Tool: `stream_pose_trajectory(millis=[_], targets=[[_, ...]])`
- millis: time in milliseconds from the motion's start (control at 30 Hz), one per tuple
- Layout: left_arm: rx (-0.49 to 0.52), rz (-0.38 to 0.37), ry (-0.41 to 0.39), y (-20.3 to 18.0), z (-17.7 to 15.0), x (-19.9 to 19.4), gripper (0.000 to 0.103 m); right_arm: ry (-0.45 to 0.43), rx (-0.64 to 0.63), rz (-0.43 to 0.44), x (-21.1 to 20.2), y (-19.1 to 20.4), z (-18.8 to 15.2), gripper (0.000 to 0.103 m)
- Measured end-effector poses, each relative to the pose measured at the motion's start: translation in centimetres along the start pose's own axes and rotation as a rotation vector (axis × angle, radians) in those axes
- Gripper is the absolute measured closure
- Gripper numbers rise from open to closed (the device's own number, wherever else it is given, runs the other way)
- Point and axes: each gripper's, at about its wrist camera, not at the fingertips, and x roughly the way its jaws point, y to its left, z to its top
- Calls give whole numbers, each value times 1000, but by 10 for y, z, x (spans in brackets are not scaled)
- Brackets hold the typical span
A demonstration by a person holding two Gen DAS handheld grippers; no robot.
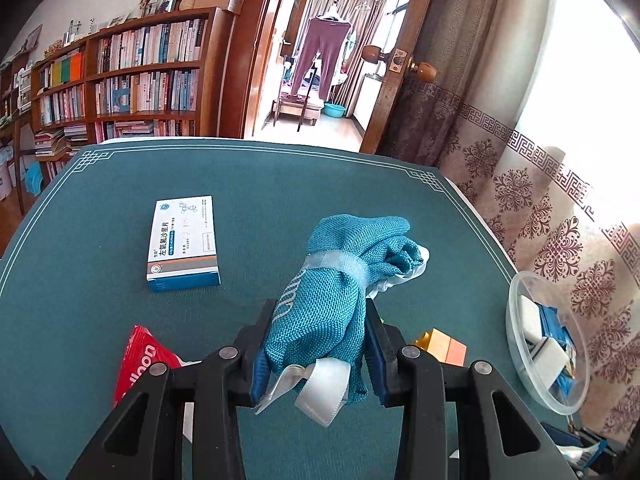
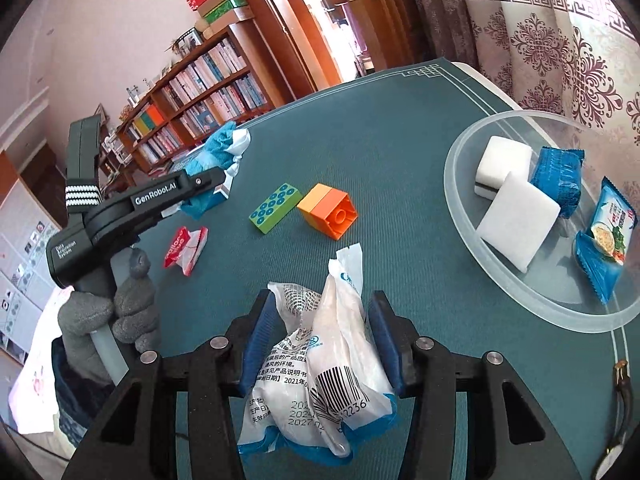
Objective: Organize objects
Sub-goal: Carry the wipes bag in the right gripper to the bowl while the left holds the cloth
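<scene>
Both hands are loaded right now. The right gripper [image 2: 320, 344] has its pads squeezed on a crinkly white plastic packet [image 2: 320, 364] with a barcode, held up off the teal table mat [image 2: 400, 140], just on the camera side of the clear bowl [image 2: 472, 240]. The left gripper [image 1: 318, 344] is clamped on a rolled teal cloth bundle [image 1: 332, 292] tied with white ribbon, also lifted off the mat, well across the table from the bowl.

What I'd worry about: that packet is slick and mostly air, and the pads only pinch its middle. It could slide out or fold on the way to the bowl, especially with a quick swing. The bundle looks soft too, and its loose ribbon tail could snag on something.

The bowl isn't roomy either. Already in it are two white blocks [image 2: 508, 184], a blue wrapped pack [image 2: 558, 178] and a blue snack packet [image 2: 604, 240], so a sloppy drop might land on the rim.

Left of the bowl sit the orange brick [image 2: 328, 210] and the green studded brick [image 2: 275, 208], with a red wrapper [image 2: 185, 248] further out. A medicine box [image 1: 184, 244] lies furthest from the bowl. Nothing sits directly between the packet and the bowl, as far as I can tell.
</scene>
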Motion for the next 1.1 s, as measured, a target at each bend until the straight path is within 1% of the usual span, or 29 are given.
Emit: stream_pose_trajectory(millis=[133,167,200,267,367,400,433,467,500,567,600,733,833,967,1100], targets=[[2,-2,3,-1,-1,1,62,-51,34,-9,-16,-7,12,57],[2,-2,4,-2,-1,1,62,-62,41,-9,-20,-10,15,74],[2,-1,5,-2,-1,2,62,-63,48,-13,-22,-12,17,84],[2,-2,6,-1,-2,1,62,-43,42,-11,-22,-14,19,85],[0,-2,4,-1,-2,1,62,-2,3,-52,-17,-14,11,85],[-2,-3,3,-1,-2,1,62,22,6,-52,-15,-16,7,84],[-3,-4,2,-1,-2,0,62,46,11,-50,-13,-19,1,80],[-3,-6,1,-1,-2,0,62,64,11,-51,-12,-21,-4,72],[-3,-7,0,-1,-2,-1,62,75,6,-57,-12,-23,-9,67],[-2,-10,0,-2,-2,-1,62,95,-2,-64,-14,-26,-18,45],[-2,-11,0,-2,-2,-2,62,105,-6,-70,-16,-28,-22,43],[3,-18,-6,-5,-2,-5,62,171,-73,-100,-22,-28,-38,43],[8,-24,-11,-7,-1,-7,62,229,-131,-92,-23,-21,-53,43],[21,-34,-16,-13,-2,-10,62,269,-206,-83,-18,-5,-67,43],[35,-46,-27,-17,-2,-16,62,312,-245,-94,-9,6,-74,43]])
